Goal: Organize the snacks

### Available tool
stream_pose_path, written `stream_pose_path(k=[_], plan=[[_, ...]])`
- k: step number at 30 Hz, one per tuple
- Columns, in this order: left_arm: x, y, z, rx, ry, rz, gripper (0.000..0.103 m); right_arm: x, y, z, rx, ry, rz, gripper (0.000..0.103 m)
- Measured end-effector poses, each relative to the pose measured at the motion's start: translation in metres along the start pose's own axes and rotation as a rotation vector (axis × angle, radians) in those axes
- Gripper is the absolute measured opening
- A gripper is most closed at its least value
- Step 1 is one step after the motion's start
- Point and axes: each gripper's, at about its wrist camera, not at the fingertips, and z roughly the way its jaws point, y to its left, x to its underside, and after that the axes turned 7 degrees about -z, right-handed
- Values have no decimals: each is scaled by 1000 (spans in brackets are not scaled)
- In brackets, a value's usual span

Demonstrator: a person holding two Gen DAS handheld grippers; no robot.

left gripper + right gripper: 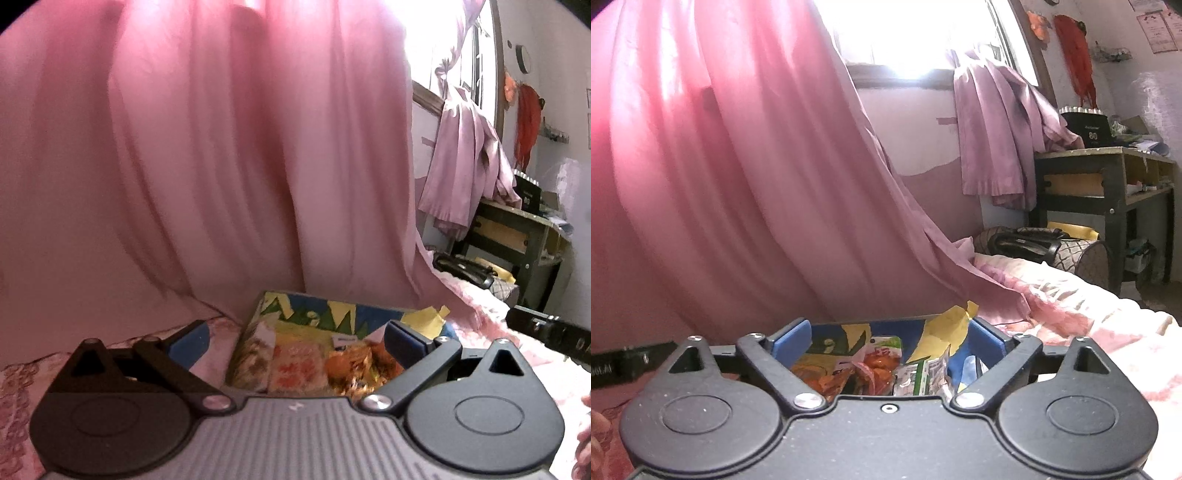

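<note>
Left gripper spread wide, blue fingers far apart, nothing between the pads, nothing touched. Right gripper likewise spread wide, blue fingers clear of everything, holding nothing. Just beyond both pairs of fingers, one box with a blue, yellow and green pattern, resting on a pink bedspread, open at the top, a yellow flap sticking up at its far right corner. Inside the box, snack packets lying packed together: from the left wrist, roughly three told apart, a pale one, a pink-orange one, an orange one, all blurred. From the right wrist, an orange packet, a red-and-white one and a silver-green one, edges overlapping, exact count hard to tell. Behind the box, one big pink curtain hanging down to the bed. Further right, one lilac cloth draped at a bright window, one dark wooden desk with a black box on top, one dark bag at the bed's far end, one red cloth hung on the wall. Only from the left wrist: the box's outer left side and a black part of the other gripper at the right edge, with a bit of a hand low in the corner. Only from the right wrist: the silver-green packet, the window sill, the desk's lower shelf, a black bar at the left edge.
</note>
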Motion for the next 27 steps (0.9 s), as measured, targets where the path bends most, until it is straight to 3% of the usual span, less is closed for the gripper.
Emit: stream_pose_path(k=[10, 27], plan=[[17, 1, -43, -23, 5, -18, 103, 13, 5, -59, -18, 14, -31, 102], [46, 2, -97, -73, 56, 19, 103, 33, 16, -115, -25, 63, -64, 102]])
